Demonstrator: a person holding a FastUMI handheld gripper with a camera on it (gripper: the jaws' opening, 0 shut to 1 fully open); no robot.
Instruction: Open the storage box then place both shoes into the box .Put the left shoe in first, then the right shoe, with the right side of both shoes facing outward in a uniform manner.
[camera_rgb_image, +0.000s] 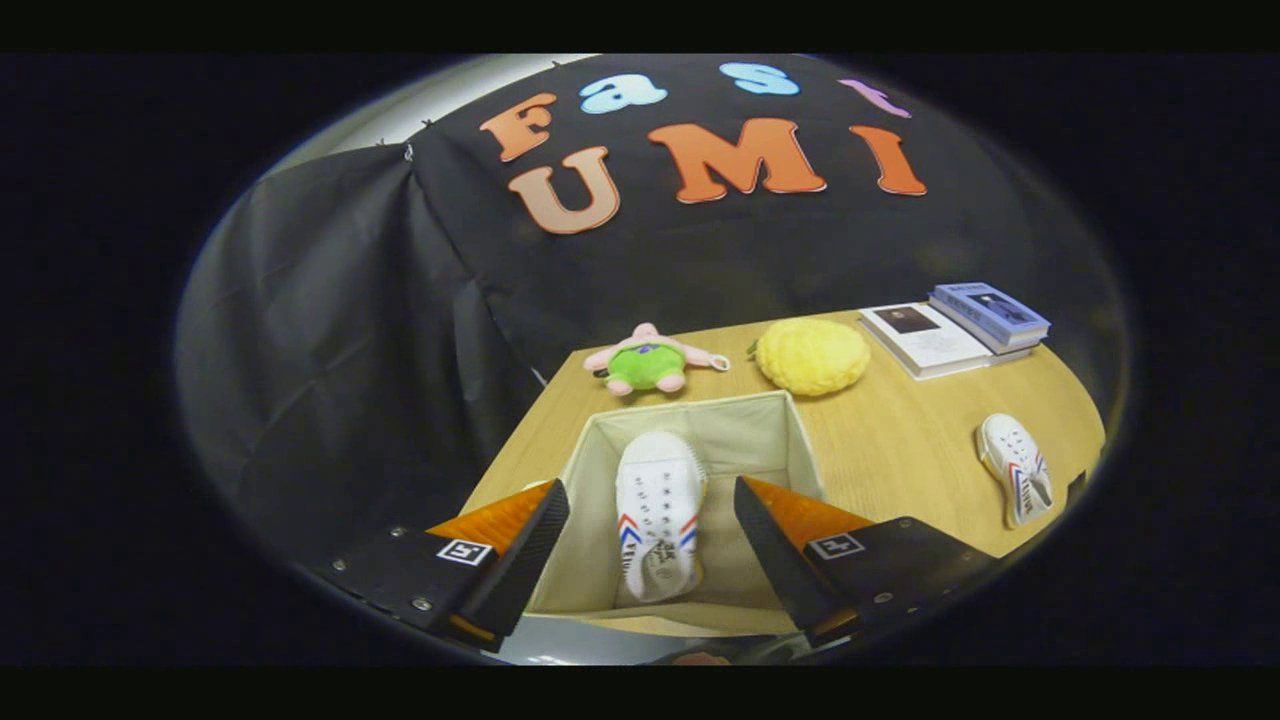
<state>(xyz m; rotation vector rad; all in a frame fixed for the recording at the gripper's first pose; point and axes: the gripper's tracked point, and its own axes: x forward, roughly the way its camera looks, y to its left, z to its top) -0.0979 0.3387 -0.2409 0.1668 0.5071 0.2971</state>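
Above the open storage box (700, 425) I hold the claw (650, 540), its two fingers spread wide apart and gripping nothing. Reading from left to right: the left finger (525, 550) stands over the box's left wall, and the right finger (770, 555) stands over the box's right side. Between the fingers, down inside the box, lies the first shoe (657, 510), a white lace-up trainer with red and blue stripes on its sides; its toe points away from me toward the box's far wall, and its heel lies nearest the claw. I see the shoe clear of both fingers, neither one touching it. The box is a pale fabric bin with its top open, resting on the wooden tabletop (900, 460).

Beyond the box, on the far part of the tabletop, sits a pink and green plush toy (650, 362), and just to its right a round yellow cushion (810, 355). Farther right lies a stack of books (955, 330), a blue one resting on a white one. Well apart from the claw, to the right of the box and near the tabletop's right edge, lies the second shoe (1015, 468), a matching white trainer resting on the wood outside the box.
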